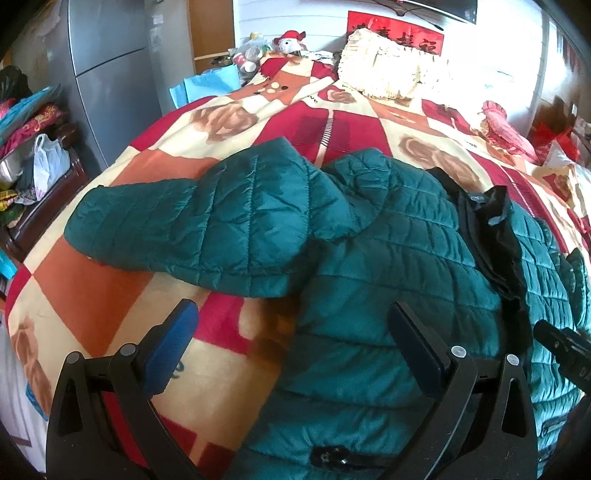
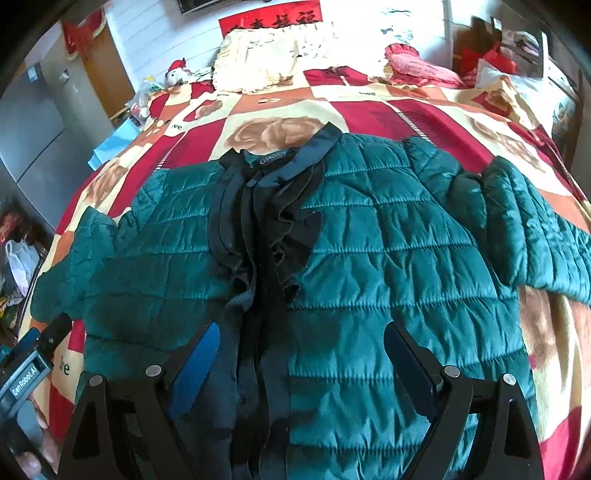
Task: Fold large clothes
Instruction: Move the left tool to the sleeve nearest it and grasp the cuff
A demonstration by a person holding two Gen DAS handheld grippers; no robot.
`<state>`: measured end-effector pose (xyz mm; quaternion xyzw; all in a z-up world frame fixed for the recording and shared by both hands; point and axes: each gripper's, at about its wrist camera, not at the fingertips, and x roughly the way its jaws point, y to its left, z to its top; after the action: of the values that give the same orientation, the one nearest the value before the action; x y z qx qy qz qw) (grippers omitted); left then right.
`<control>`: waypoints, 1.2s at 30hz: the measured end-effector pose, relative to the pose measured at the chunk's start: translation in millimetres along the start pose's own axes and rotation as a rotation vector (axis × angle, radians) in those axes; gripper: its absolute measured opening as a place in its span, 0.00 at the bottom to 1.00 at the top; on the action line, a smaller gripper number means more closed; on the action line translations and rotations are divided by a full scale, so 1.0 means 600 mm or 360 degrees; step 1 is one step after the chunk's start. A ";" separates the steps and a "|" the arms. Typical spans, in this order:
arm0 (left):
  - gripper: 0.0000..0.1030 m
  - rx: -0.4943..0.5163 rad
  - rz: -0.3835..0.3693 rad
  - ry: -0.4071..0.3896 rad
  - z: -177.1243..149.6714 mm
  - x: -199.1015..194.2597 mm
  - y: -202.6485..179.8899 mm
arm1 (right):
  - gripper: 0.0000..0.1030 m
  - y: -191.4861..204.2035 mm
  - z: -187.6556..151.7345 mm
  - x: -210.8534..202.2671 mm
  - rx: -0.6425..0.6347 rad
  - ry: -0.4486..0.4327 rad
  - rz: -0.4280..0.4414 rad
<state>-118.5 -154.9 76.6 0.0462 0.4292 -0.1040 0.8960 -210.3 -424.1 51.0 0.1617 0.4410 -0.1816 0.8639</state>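
reads "genrobot.ai" on left claw's body [image 2: 25, 376]; "love" on blanket [image 2: 176, 127]; collar label [image 2: 272, 159] too blurred.

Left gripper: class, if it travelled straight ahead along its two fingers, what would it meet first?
Most likely the green quilted jacket: the open left gripper points at the edge of its body, with the folded-in sleeve just beyond. A strip of blanket lies between the fingers too; depth is unclear.

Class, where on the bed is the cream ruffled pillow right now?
The cream ruffled pillow lies at the bed's far end, beyond the green jacket, under the red banner.
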 end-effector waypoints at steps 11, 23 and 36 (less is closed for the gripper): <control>0.99 -0.0148 0.0149 0.0042 0.044 0.054 0.105 | 0.87 0.011 0.005 0.033 -0.0002 0.0050 0.0023; 0.99 -0.0642 0.0414 0.0096 0.078 0.119 0.328 | 0.87 0.006 -0.005 0.032 0.0018 0.0086 0.0067; 0.99 -0.0976 0.0535 0.0098 0.082 0.187 0.484 | 0.87 0.021 -0.014 0.031 -0.0026 0.0117 0.0060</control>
<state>53.1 103.1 18.0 -0.1519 0.4537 0.1800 0.8594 -200.2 -412.5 32.7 0.1694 0.4708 -0.1555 0.8517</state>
